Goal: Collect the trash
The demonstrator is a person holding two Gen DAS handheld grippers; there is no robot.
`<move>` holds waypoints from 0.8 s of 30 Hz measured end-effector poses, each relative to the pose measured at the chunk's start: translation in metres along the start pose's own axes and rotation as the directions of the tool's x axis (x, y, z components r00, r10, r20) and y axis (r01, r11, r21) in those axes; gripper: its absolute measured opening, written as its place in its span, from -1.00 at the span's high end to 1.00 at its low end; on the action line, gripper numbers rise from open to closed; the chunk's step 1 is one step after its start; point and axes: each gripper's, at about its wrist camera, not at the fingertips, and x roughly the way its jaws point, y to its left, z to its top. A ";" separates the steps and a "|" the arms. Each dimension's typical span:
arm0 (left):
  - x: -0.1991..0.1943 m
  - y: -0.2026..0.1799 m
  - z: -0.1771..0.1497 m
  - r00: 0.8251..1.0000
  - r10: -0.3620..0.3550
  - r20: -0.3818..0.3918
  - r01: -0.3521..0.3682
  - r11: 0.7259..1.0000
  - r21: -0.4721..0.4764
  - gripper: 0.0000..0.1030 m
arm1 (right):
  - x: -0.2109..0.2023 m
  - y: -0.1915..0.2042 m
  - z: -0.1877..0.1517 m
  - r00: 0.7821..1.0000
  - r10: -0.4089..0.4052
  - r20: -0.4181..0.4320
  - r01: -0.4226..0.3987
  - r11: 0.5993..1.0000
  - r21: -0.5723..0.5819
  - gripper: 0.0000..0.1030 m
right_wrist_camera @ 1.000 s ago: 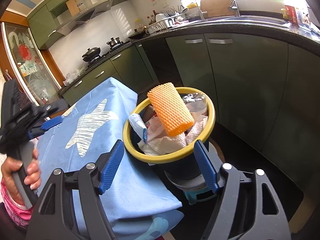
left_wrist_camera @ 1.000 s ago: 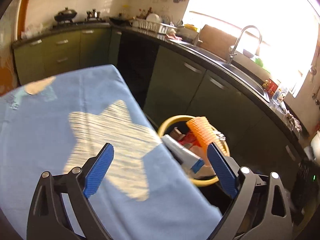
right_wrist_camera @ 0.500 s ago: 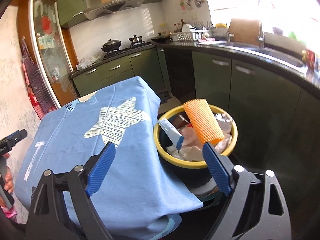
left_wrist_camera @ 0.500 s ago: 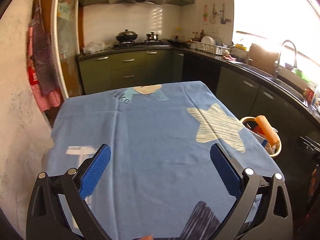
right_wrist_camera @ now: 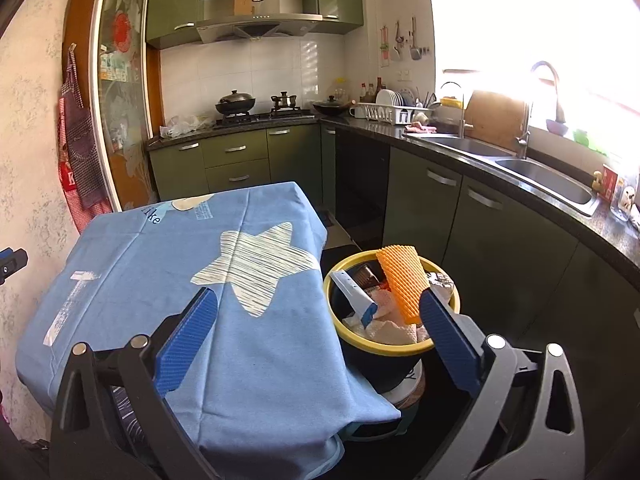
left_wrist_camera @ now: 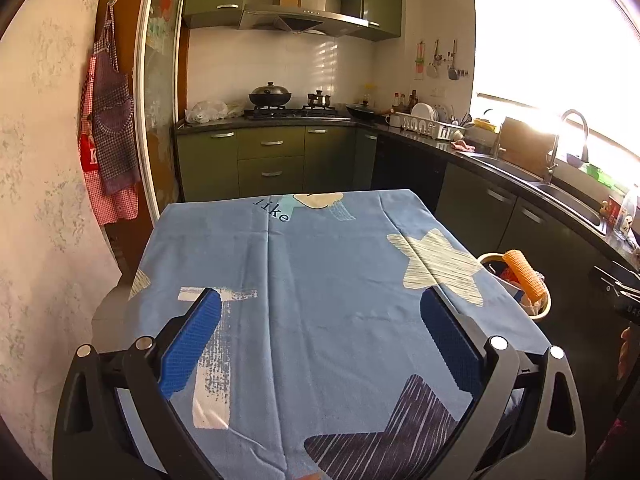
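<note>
- My left gripper [left_wrist_camera: 320,340]: jaws wide apart, nothing btwn them; it's swung off the bin and now faces the table's blue cloth [left_wrist_camera: 320,280], which looks bare.
- My right gripper [right_wrist_camera: 316,332]: jaws just opened fully, empty, pulled back from the bin.
- Yellow-rimmed bin [right_wrist_camera: 340,324] sits beside the table w/ orange foam sleeve [right_wrist_camera: 402,280] sticking out on top, so collecting looks about done.

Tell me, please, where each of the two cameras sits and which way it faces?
Left wrist: on the left claw, above the blue tablecloth, facing the stove; both open fingers show.
Right wrist: on the right claw, at the table's corner, facing the trash bin; its fingers show, the left claw's tip at the left edge.
Shared: tablecloth, bin, orange foam sleeve, kitchen.
</note>
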 end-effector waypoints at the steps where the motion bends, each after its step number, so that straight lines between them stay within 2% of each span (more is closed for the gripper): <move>1: -0.004 0.000 -0.001 1.000 0.003 0.006 -0.003 1.000 -0.001 -0.91 | -0.001 0.002 -0.001 1.000 0.002 -0.001 -0.002 1.000 -0.004 -0.86; 11: -0.021 0.003 0.002 0.999 0.035 0.040 -0.034 0.999 -0.007 -0.91 | 0.001 0.008 -0.001 1.000 0.010 -0.006 -0.010 1.000 -0.014 -0.86; 24: -0.017 -0.004 0.004 0.999 0.035 0.030 -0.035 0.999 0.011 -0.91 | 0.003 0.004 -0.002 1.000 0.004 -0.008 -0.004 1.000 -0.003 -0.86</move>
